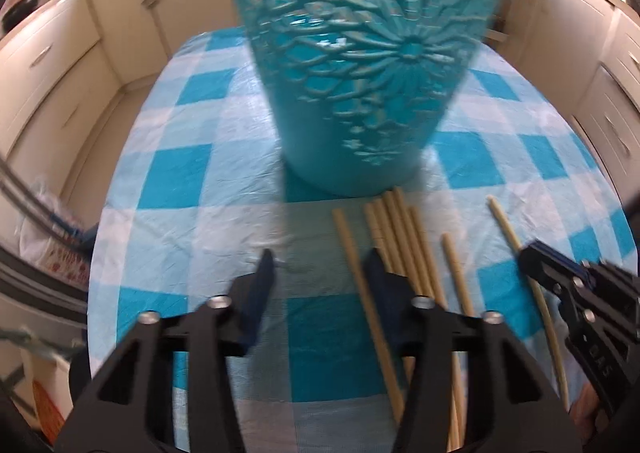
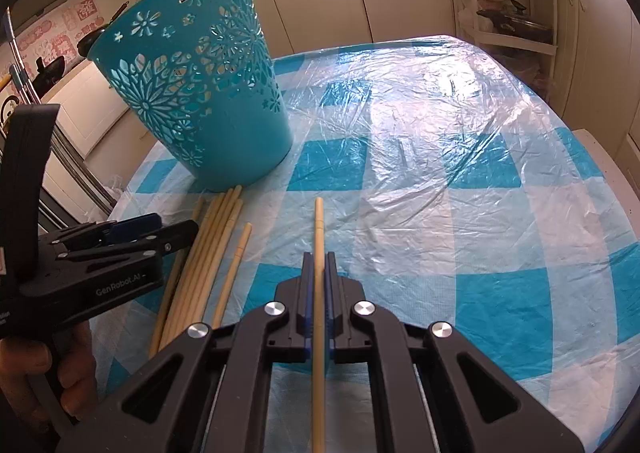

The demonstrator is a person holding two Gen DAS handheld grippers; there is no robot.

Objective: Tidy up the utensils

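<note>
Right wrist view: right claw (image 2: 319, 265) is clamped on one chopstick (image 2: 319, 229), its long axis pointing ahead; basket (image 2: 208, 93) stands ahead-left on desk (image 2: 440, 173). Left claw (image 1: 320, 265), part-open and empty, sits beside the loose chopsticks (image 1: 400, 237).

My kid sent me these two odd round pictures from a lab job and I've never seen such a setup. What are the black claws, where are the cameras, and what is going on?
There is no robot here: a person holds a black two-finger gripper in each hand, and each gripper carries a wide-angle camera looking along its fingers. One picture comes from the left gripper, the other from the right gripper. A checked tablecloth under clear plastic holds a blue basket with flower cutouts and a bunch of loose chopsticks. The right gripper is clamped on one chopstick. The left gripper stands open over the cloth beside the bunch, holding nothing.
</note>
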